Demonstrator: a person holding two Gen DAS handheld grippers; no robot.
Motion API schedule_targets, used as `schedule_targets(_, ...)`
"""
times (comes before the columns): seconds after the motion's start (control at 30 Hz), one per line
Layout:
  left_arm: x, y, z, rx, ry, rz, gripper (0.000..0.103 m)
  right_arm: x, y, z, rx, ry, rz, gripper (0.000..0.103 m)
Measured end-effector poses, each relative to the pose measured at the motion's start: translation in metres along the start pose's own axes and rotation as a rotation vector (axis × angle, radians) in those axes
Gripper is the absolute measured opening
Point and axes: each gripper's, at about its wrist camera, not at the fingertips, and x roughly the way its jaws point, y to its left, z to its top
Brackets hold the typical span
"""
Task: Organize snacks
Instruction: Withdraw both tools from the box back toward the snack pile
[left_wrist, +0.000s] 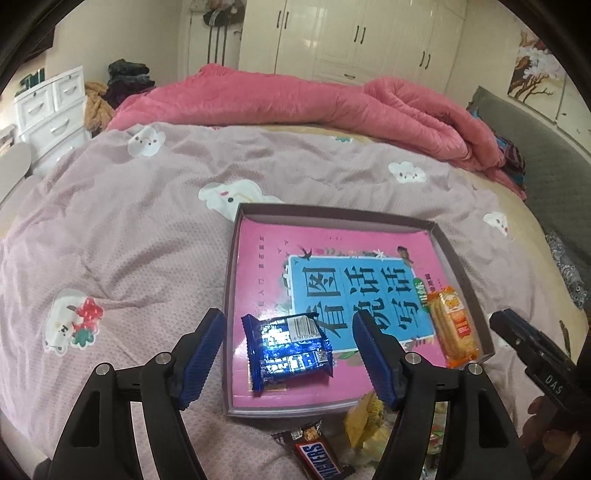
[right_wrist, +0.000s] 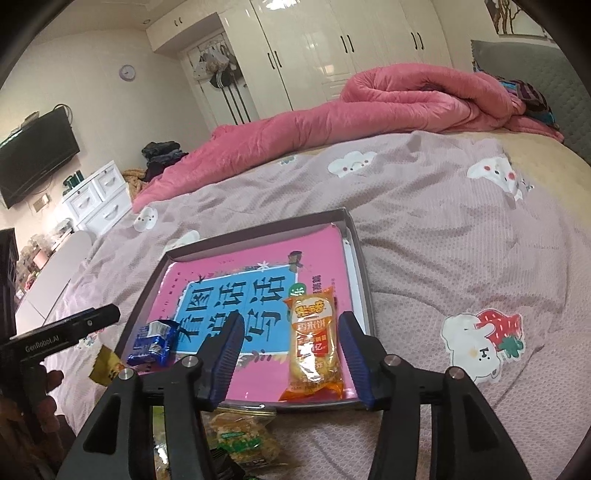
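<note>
A shallow box (left_wrist: 458, 266) (right_wrist: 360, 258) lies on the bed with a pink book (left_wrist: 266, 251) (right_wrist: 236, 269) flat inside it. A blue wrapped snack (left_wrist: 288, 349) (right_wrist: 153, 341) lies on the book at the box's near left. An orange rice-cracker packet (left_wrist: 452, 326) (right_wrist: 314, 343) lies at the near right. My left gripper (left_wrist: 288, 354) is open, its fingers either side of the blue snack. My right gripper (right_wrist: 291, 354) is open around the orange packet. A Snickers bar (left_wrist: 317, 456) and yellow and green packets (left_wrist: 365, 417) (right_wrist: 240, 435) lie on the bed in front of the box.
The bed has a pink-grey cover (left_wrist: 110, 240) (right_wrist: 461, 251) with cartoon prints. A rolled pink quilt (left_wrist: 332, 107) (right_wrist: 369, 107) lies at the far side. White drawers (left_wrist: 51, 107) (right_wrist: 96, 199) and wardrobes (left_wrist: 351, 37) stand beyond; a TV (right_wrist: 37, 155) hangs on the left.
</note>
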Motion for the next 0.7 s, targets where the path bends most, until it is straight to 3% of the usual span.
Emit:
schedule_targets(0.3,-0.023,0.01,-0.001,-0.027,-0.033,-0.01,0.078,-0.018,0.011,-0.003,-0.038,-0.034,0.027,0.063)
schedule_targets(0.7,-0.039,0.023,-0.013,-0.039,-0.026,0.001,0.078,-0.034,0.016,-0.008,-0.043,-0.059,0.042,0.067)
